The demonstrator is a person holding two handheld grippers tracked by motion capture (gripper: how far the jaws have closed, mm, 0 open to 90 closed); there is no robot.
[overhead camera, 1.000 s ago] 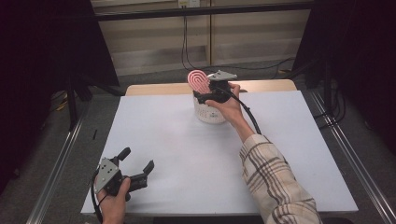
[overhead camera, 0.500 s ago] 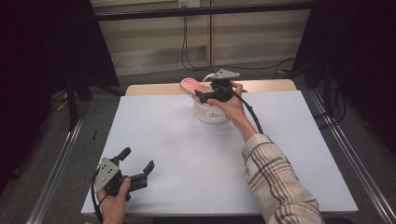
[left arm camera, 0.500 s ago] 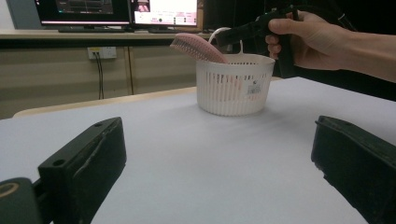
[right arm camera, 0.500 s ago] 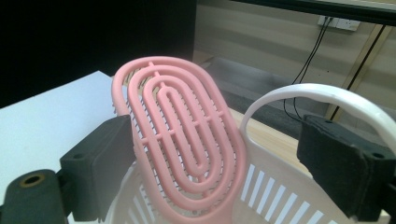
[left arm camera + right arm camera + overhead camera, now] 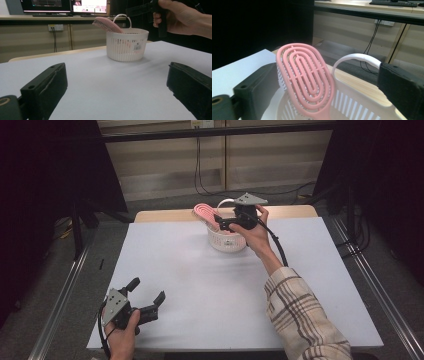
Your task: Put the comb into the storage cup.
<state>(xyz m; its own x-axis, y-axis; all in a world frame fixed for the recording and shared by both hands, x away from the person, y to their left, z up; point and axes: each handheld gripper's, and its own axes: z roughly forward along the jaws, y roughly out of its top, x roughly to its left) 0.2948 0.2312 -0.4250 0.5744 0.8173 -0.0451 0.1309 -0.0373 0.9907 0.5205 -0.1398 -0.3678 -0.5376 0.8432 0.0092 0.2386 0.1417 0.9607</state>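
The pink brush stands tilted in the white basket at the far middle of the bench, its head leaning out over the left rim. The right tool hovers over the basket, jaws spread either side of the brush. The left tool rests spread at the near left corner

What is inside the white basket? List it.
A pink hairbrush stands tilted in the white basket, its oval head leaning out over the rim. Its handle end runs down inside, mostly hidden by the slatted wall; anything else on the basket floor is covered.
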